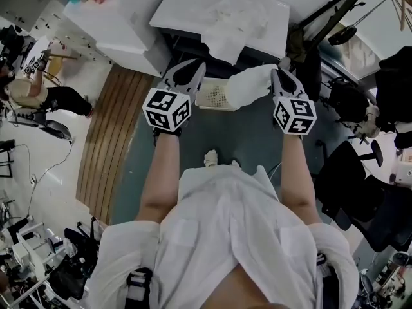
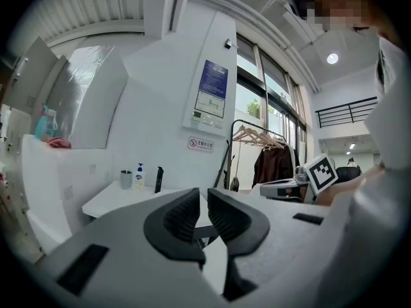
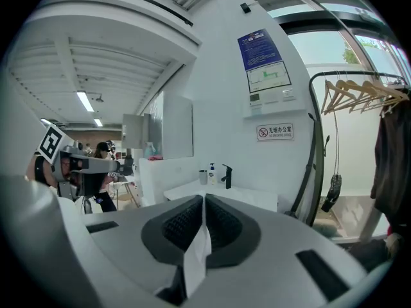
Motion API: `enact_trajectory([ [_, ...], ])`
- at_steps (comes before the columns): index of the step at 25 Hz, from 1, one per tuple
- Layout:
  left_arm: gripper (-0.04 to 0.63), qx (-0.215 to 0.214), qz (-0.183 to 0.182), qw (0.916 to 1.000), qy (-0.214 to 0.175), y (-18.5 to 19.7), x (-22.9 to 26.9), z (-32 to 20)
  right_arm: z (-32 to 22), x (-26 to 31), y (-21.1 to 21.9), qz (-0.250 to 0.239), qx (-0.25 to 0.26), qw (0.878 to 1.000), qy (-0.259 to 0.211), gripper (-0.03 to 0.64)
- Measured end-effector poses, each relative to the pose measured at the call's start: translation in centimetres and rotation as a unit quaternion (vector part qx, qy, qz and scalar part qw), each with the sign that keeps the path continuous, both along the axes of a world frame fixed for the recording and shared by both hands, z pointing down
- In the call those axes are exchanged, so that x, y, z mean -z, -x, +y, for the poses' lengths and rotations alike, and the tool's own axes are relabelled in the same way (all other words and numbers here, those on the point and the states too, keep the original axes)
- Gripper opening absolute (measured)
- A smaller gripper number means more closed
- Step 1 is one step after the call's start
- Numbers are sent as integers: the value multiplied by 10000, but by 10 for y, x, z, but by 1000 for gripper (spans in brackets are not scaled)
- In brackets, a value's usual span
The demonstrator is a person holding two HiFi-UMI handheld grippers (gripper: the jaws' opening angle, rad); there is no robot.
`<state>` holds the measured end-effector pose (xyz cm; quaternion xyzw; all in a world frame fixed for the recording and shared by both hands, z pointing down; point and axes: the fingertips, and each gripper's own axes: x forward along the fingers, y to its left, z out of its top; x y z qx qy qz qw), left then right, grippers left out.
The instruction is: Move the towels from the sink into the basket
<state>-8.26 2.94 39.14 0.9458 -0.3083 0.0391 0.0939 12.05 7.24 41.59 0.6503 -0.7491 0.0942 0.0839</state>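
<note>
R gripper (image 3: 203, 205) jaws clamp white towel (image 1: 250, 85); L gripper (image 2: 203, 204) jaws narrowly apart, nothing between.

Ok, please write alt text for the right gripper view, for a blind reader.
The right hand-held gripper is shut on a white towel. Behind it stands a white counter with a black tap.

We see a white counter (image 1: 183, 8) against the wall (image 2: 160, 108); left of it, wooden floor slats (image 1: 112, 140); right of it, a clothes rack (image 3: 356, 90) and bright windows (image 2: 247, 108).
</note>
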Motion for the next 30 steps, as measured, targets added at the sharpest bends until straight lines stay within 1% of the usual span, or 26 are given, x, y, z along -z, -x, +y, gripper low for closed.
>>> enact_trajectory([
  [8,32,190,9,9998,6,44,-5,-35,-55,-6,32,76,65,9999,116,32],
  [14,32,357,6,9993,122,64,-17,-57,-79,-29,53,78,262,9989,371,32],
  [19,32,509,-23,9982,309,69,-34,-80,-99,-67,67,49,483,9957,783,32],
  [23,32,615,-80,9972,425,68,-46,-97,-117,-97,79,101,752,9904,1152,32],
  [30,32,806,-118,9951,564,62,-60,-123,-153,-145,90,473,1097,9754,1852,35],
])
